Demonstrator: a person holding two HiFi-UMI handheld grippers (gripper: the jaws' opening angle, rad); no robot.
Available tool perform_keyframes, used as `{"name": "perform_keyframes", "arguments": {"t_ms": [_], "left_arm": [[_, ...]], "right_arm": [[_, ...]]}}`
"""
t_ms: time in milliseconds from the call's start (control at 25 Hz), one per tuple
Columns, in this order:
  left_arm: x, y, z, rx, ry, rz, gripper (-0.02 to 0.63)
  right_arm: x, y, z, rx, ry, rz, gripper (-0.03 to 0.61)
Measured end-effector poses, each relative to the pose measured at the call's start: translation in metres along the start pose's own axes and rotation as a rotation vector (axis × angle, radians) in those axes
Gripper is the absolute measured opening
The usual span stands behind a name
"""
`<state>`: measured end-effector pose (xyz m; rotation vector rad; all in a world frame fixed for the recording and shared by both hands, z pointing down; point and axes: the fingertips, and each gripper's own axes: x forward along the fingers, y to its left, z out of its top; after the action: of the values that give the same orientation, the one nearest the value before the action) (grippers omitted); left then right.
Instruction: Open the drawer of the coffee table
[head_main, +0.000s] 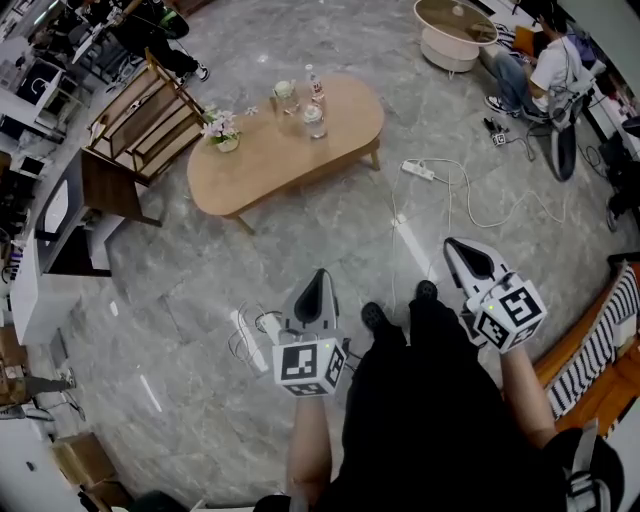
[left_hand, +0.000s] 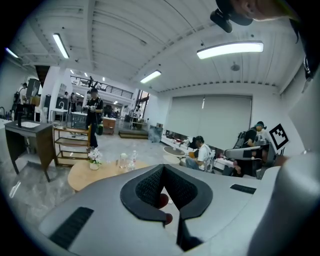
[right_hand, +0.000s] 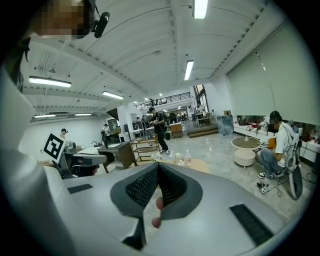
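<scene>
The oval wooden coffee table (head_main: 285, 140) stands on the grey marble floor some way ahead of me, with water bottles (head_main: 313, 100) and a small flower vase (head_main: 224, 135) on top. No drawer front shows from here. My left gripper (head_main: 321, 273) and right gripper (head_main: 453, 244) are held in front of my body, well short of the table, both pointing toward it. In the left gripper view the left gripper (left_hand: 162, 168) has its jaws together with nothing between them, and the table (left_hand: 82, 175) lies beyond. The right gripper (right_hand: 158, 165) is likewise shut and holds nothing.
A wooden shelf cart (head_main: 140, 115) and a dark desk (head_main: 95, 190) stand left of the table. A power strip with a white cable (head_main: 418, 170) lies right of it, more cables (head_main: 250, 330) near my feet. A round white table (head_main: 455, 30) and a seated person (head_main: 545, 65) are far right.
</scene>
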<state>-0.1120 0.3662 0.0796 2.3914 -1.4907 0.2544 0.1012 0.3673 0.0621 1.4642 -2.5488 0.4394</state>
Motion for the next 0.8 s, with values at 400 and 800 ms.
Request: {"name": "perform_keyframes", "arguments": {"t_ms": [400,800], "left_arm": [[0.017,-0.002,0.006,0.017,0.024,0.074,0.005],[0.085,-0.013,0.041,0.033,0.038,0.125,0.005]], "right_arm": [[0.014,-0.021,0.002,0.005,0.039,0.026,0.012],[0.068,-0.092,0.039,0.005,0.006,0.100,0.012]]}}
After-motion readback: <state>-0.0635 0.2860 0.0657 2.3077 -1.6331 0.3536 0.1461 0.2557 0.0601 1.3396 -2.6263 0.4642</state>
